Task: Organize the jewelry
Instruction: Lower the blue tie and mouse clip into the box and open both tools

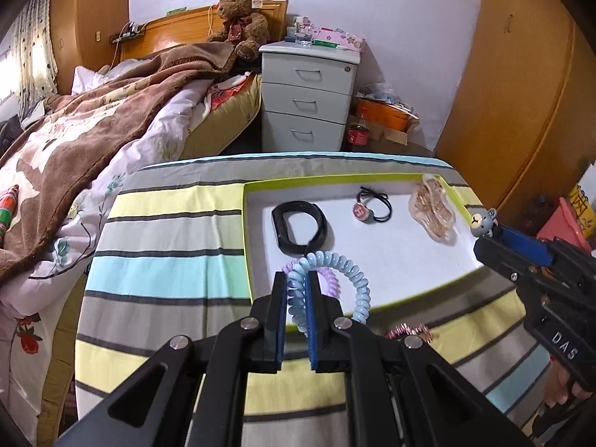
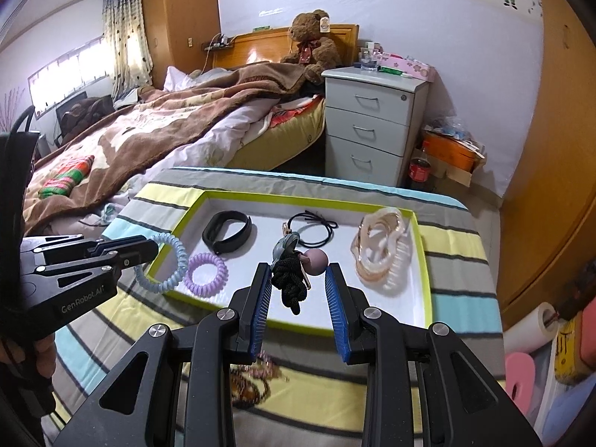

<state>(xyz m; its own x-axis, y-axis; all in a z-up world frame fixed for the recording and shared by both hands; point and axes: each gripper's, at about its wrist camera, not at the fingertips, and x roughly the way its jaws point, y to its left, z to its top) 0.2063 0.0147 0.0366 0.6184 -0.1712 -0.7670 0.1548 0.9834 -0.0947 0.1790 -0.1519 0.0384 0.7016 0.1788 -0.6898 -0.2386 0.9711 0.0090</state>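
A white tray with a lime rim [image 1: 246, 246] [image 2: 419, 246] lies on the striped cloth. My left gripper [image 1: 297, 277] [image 2: 152, 249] is shut on a blue spiral hair tie [image 1: 357, 279] [image 2: 178, 260], which hangs over the tray's near left rim. In the tray lie a purple spiral tie [image 2: 206, 273], a black band [image 1: 298, 225] [image 2: 227, 231], a thin black hair tie [image 2: 313, 225] and a clear peach hair claw [image 1: 434, 210] [image 2: 380, 253]. My right gripper [image 2: 298, 266] [image 1: 484, 246] holds a bear-charm hair tie [image 2: 292, 279] [image 1: 482, 221] above the tray, pinched between its blue pads.
A pink-gold chain [image 1: 409, 331] [image 2: 253, 376] lies on the striped cloth [image 1: 167, 272] in front of the tray. A bed with a brown blanket [image 1: 74, 141] is at left. A white drawer unit [image 1: 309, 104] stands behind, a wooden wardrobe [image 1: 521, 93] at right.
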